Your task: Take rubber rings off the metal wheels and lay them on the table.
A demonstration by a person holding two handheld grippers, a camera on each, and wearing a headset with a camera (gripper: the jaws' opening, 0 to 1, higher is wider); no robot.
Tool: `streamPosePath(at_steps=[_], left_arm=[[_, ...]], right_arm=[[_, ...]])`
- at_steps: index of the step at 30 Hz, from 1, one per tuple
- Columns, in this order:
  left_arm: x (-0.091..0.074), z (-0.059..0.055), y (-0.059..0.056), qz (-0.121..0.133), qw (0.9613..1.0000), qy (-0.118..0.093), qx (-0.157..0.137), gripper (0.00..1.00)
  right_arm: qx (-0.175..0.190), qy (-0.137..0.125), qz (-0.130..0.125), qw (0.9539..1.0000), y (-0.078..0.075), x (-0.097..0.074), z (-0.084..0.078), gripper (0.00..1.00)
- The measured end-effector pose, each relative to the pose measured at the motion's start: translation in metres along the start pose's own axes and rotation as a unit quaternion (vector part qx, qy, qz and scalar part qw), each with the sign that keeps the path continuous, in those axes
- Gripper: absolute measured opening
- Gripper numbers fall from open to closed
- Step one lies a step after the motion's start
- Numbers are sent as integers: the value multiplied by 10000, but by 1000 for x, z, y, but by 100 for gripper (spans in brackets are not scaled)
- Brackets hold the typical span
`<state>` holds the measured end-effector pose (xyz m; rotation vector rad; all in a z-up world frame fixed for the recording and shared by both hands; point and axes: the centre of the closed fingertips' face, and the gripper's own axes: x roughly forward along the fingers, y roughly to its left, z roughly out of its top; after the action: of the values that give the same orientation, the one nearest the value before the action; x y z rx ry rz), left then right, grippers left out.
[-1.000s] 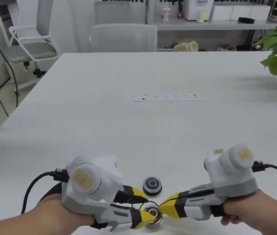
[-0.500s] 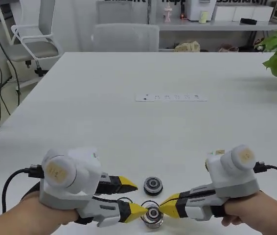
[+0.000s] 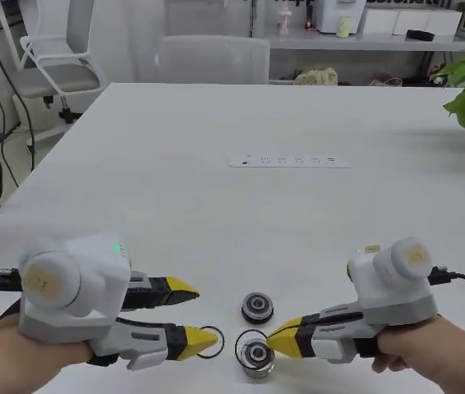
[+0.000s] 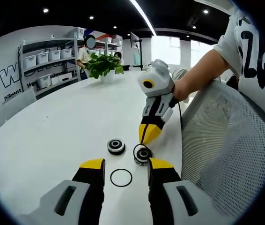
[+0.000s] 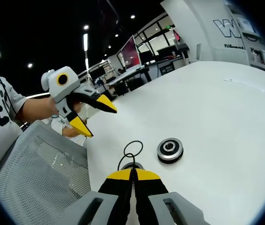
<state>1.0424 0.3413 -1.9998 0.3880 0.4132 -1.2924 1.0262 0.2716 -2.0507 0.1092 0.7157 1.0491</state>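
Logging one rubber ring (image 3: 209, 342) flat on table (image 3: 216, 205) by released left gripper (image 3: 205, 313); clenched right gripper (image 3: 272, 338) at near wheel (image 3: 256, 358), partly stripped; far wheel (image 3: 256, 308) untouched.

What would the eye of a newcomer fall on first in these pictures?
First, the two yellow-tipped grippers low at the near edge of the table: the left gripper is open, and the right gripper is shut with its tip at a wheel. Next comes a thin black ring lying loose by the left gripper's lower jaw, with a second wheel just behind.
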Motion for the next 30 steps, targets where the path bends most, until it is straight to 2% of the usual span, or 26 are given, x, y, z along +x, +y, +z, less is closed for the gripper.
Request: streamPosePath(at_steps=[14, 23, 30], left_arm=[[-17, -6, 6, 180, 9998, -83, -29, 39], [-26, -11, 7, 245, 9996, -97, -53, 42], [-33, -14, 8, 318, 9994, -125, -89, 45]], right_arm=[[-6, -111, 24, 9999, 3, 3, 14, 0], [-48, -179, 108, 9998, 11, 15, 26, 0], [-92, -140, 136, 9998, 14, 25, 29, 0]])
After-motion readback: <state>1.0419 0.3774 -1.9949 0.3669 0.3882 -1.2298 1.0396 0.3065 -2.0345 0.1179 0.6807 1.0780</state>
